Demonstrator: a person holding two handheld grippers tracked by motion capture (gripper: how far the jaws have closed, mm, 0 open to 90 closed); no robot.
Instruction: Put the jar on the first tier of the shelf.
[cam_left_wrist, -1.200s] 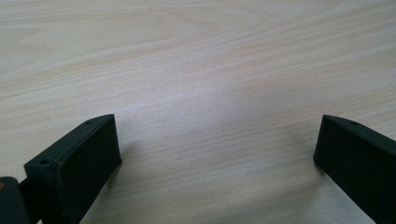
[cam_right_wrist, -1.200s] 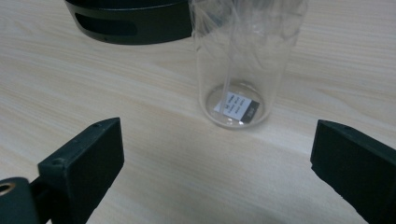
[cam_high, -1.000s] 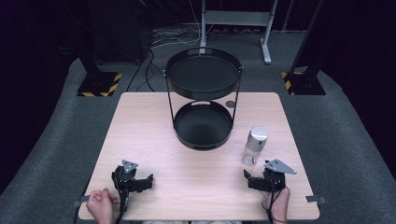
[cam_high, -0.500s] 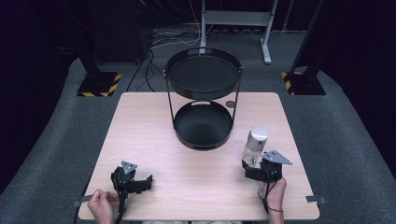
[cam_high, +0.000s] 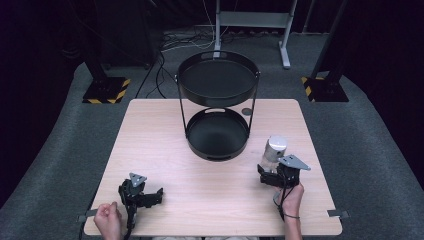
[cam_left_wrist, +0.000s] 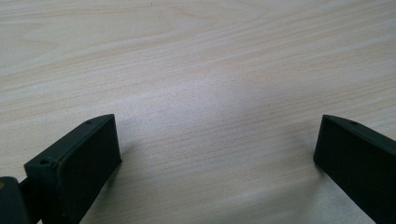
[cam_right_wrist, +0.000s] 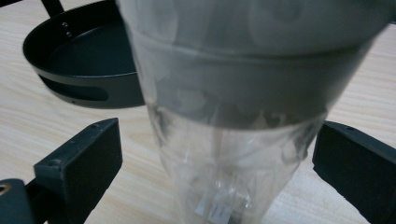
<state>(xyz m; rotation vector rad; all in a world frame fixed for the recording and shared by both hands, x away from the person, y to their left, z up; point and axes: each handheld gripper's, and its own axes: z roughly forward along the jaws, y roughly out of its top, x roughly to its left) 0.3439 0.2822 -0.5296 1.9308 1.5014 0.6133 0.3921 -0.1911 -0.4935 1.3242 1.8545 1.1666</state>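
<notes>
Desk: we note a two-tier black tray stand at 12 o'clock.
Clear bottle: upright at 4 o'clock — between the spread jaws, gaps either side.
Right claw: released.
Left claw: 8 o'clock — released over bare wood.

High view overlooks table, gripper views close, low, sharing tabletop.

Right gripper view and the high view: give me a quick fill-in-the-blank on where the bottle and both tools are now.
1. The bottle stands between the right tool's ____ jaws.
2. The bottle's cap is ____ in colour.
3. The left tool has only bare ____ between its jaws.
4. The black stand has ____ round trays.

Missing words: open; silver; table; two
</notes>
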